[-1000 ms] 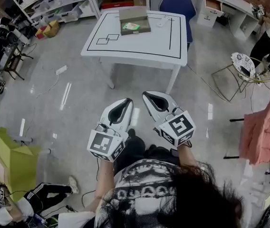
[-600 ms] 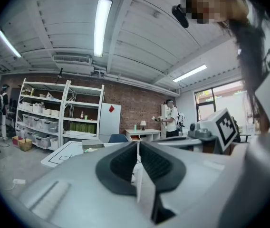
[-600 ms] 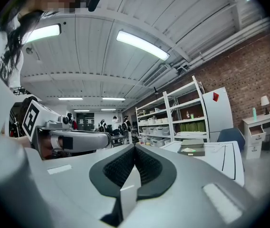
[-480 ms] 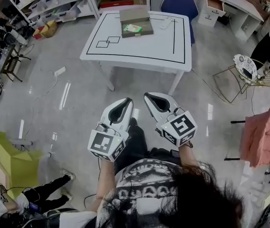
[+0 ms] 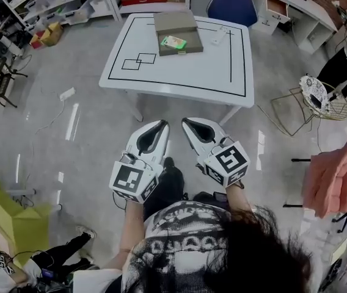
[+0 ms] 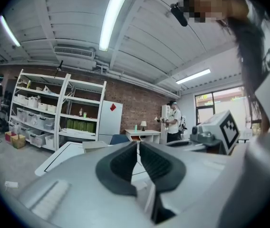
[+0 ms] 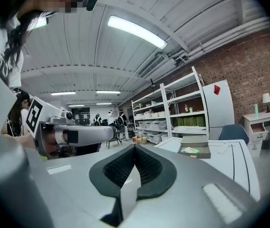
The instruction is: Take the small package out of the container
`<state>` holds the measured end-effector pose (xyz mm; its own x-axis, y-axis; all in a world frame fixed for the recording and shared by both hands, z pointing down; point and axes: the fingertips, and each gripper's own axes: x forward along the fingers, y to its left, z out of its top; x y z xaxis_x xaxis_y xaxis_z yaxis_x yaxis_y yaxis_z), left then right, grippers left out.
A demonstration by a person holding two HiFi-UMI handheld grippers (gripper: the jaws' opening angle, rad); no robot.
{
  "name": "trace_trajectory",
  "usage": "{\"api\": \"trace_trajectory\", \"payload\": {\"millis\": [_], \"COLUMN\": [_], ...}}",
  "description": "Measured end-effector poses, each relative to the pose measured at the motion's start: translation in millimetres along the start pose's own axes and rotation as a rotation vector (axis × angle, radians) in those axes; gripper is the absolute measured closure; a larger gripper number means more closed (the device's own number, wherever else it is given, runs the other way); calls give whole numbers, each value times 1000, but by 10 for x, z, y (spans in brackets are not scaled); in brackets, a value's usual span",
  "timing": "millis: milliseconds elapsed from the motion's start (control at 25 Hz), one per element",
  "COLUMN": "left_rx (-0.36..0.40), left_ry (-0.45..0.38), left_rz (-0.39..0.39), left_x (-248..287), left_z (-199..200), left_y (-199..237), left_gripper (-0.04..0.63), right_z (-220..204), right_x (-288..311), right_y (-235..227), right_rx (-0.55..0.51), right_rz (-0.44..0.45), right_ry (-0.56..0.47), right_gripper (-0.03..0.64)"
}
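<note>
L gripper (image 5: 160, 126): jaws together, nothing betw them. R gripper (image 5: 189, 122): jaws together too, empty. Both held side by side in front of the person, over the grey floor (image 5: 88, 127), tips toward the white table (image 5: 179, 72) and well apart from it. Container (image 5: 175, 31) = flat brown box, lid folded back, sits near the table's far edge, approx mid-width. Small package (image 5: 173, 41), green, lies inside the open tray, not yet taken out. Blue chair (image 5: 230, 6) just behind the table; pink cloth (image 5: 335, 173) hangs at far R
</note>
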<state>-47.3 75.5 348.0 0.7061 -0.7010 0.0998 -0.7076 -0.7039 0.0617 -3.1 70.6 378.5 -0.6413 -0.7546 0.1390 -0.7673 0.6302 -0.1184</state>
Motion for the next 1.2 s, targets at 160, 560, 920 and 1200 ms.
{"api": "trace_trajectory", "payload": {"millis": [160, 560, 920, 1200], "left_rx": [-12, -25, -64, -75], "left_ry": [-9, 0, 14, 25], "left_rz": [-18, -90, -137, -171], "left_x": [132, 389, 615, 844], "left_z": [63, 58, -50, -62], "left_y": [467, 1341, 1624, 1683], "left_gripper": [595, 595, 595, 595], "right_z": [87, 184, 78, 93], "right_x": [452, 1374, 1572, 1635], "right_y": [-85, -214, -420, -661], "right_rx": [-10, -21, 1, 14], "right_rz": [-13, -49, -120, -159], "right_ry": [20, 48, 88, 100], "right_gripper": [618, 618, 618, 618]}}
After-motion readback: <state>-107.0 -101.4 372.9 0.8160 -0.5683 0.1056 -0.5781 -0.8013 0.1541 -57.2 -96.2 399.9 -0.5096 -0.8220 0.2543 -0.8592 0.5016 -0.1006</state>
